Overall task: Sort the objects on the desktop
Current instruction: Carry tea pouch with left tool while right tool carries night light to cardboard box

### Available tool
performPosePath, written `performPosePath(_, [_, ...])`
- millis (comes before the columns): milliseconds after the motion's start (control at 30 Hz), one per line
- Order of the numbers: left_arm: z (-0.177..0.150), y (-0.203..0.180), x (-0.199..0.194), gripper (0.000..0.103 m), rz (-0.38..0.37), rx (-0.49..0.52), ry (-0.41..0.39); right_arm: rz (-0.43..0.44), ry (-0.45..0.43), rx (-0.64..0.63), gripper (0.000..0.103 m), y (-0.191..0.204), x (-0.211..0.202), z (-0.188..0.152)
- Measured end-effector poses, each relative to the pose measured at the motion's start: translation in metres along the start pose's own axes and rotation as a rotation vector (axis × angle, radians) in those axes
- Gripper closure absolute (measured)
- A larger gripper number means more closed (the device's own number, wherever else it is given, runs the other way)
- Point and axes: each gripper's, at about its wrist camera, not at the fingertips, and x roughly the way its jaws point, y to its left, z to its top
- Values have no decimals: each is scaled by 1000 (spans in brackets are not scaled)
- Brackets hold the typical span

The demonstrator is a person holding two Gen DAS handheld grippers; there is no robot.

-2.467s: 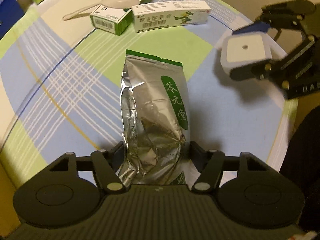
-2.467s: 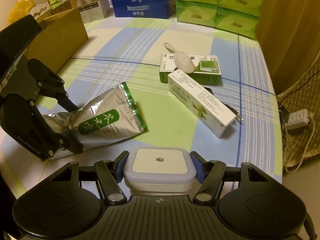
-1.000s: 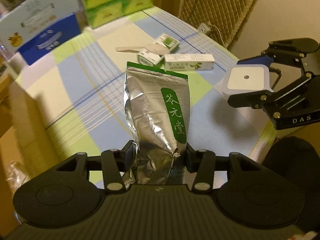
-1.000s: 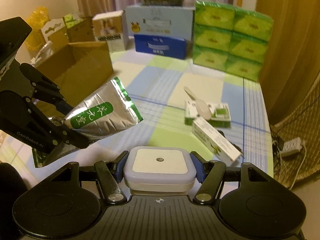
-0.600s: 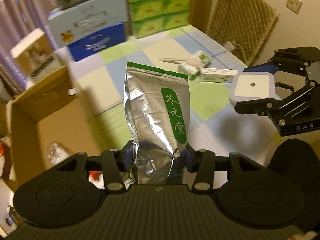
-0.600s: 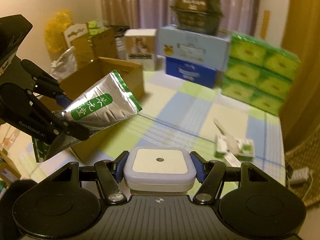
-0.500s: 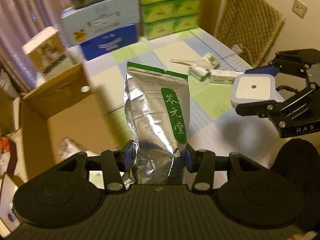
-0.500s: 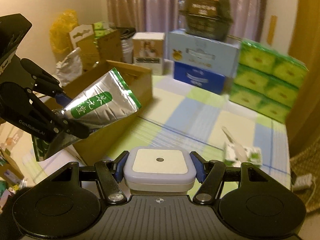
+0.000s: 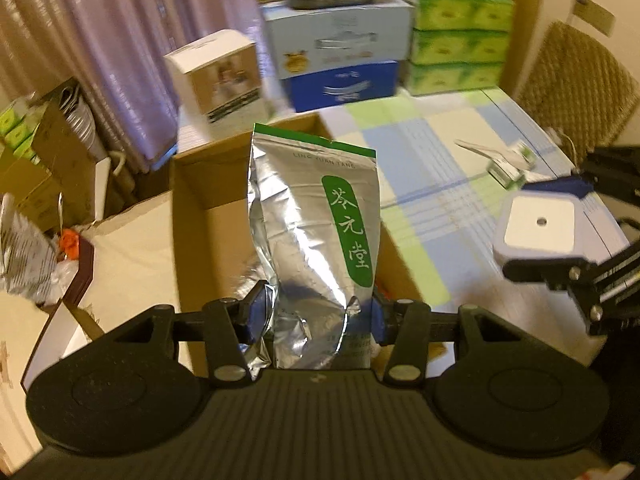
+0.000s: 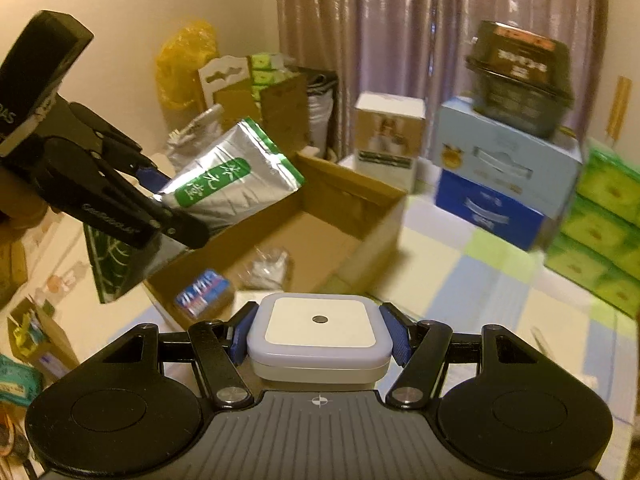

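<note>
Above the open cardboard box beside the bench, my left claw is clamped on the lower end of a silver foil pouch with a green label. From my left wrist view the pouch stands upright between the blue pads; from my right wrist view it slants over the near corner of the box, clear of the cardboard. My right claw is clenched on a square white night light with a small dark dot in its middle, gripped by its two sides and held above the bench edge just beside the box. Inside the box lie a blue-and-red packet and some crumpled clear plastic. Out on the checked cloth, well apart from both claws, sit a small green-and-white carton and a white spoon touching it. Stacked green tissue packs and a blue box stand along the far edge of the bench.
</note>
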Motion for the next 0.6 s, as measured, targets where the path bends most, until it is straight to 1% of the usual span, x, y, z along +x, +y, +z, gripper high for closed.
performPosePath(167, [2, 26, 15, 59, -8, -55, -10, 16, -10, 14, 41, 6, 27, 12])
performPosePath(400, [-2, 51, 56, 59, -40, -128, 13, 45, 22, 8, 41, 11, 63, 15])
performPosePath(533, [-5, 57, 75, 58, -39, -126, 32, 59, 32, 8, 41, 12, 79, 17])
performPosePath(600, [-6, 61, 80, 55, -38, -137, 30, 67, 41, 3, 41, 13, 88, 18])
